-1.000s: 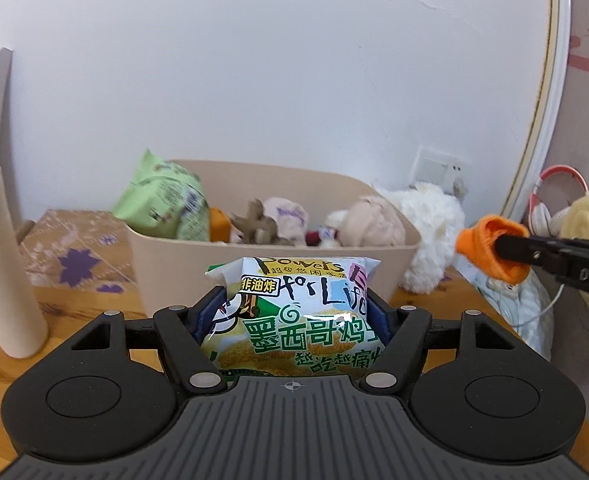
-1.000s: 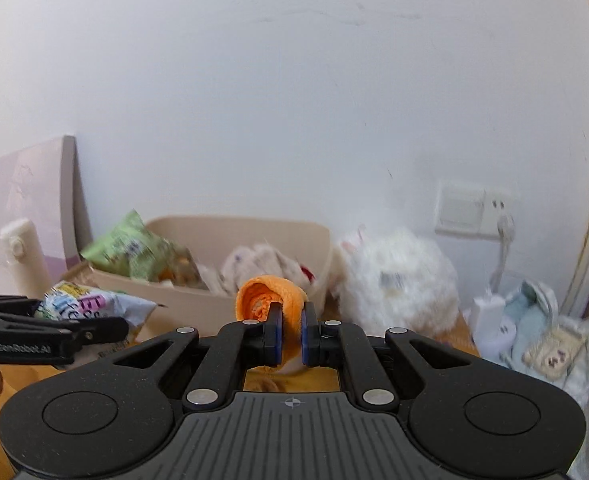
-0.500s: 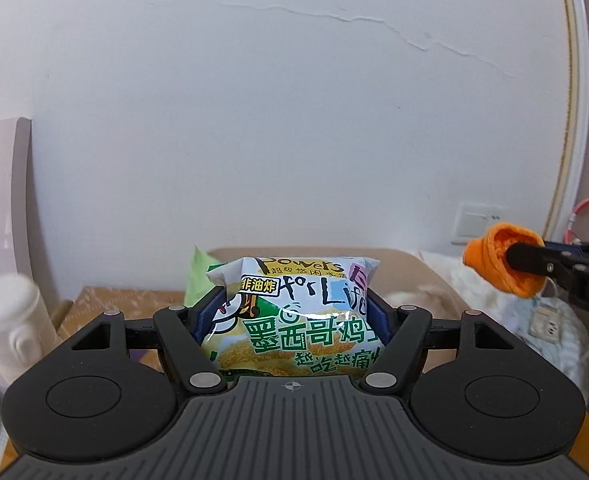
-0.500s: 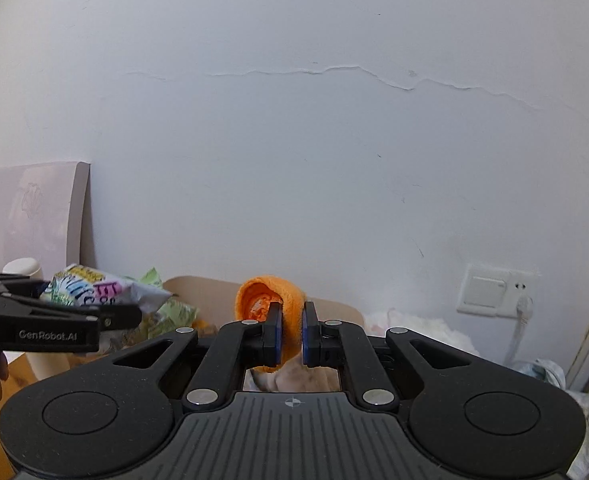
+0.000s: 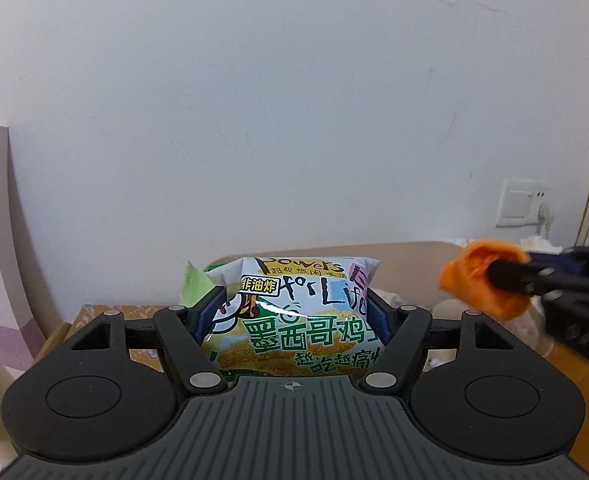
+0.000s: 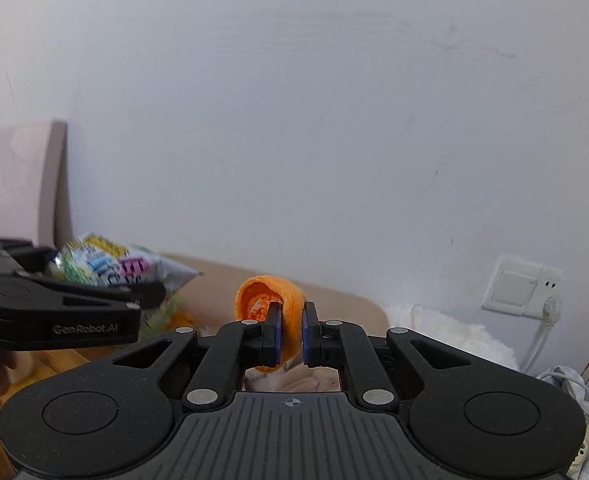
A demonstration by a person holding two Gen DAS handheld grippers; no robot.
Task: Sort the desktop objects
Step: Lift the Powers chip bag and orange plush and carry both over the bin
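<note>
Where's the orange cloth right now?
The orange cloth is pinched in the right tool, centre of the right wrist view, held above the beige bin, right of the snack bag.

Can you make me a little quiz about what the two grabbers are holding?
1. True or false: the left gripper is empty.
2. What colour is the soft toy pinched in the right gripper? A. blue B. orange C. green
3. Fill in: behind both grippers stands a beige ____.

Key:
1. False. Its fingers are shut on a snack bag.
2. B. It is orange, and the fingers squeeze it nearly flat.
3. Bin. The bag and the toy are both held up near it, not yet dropped in.
</note>
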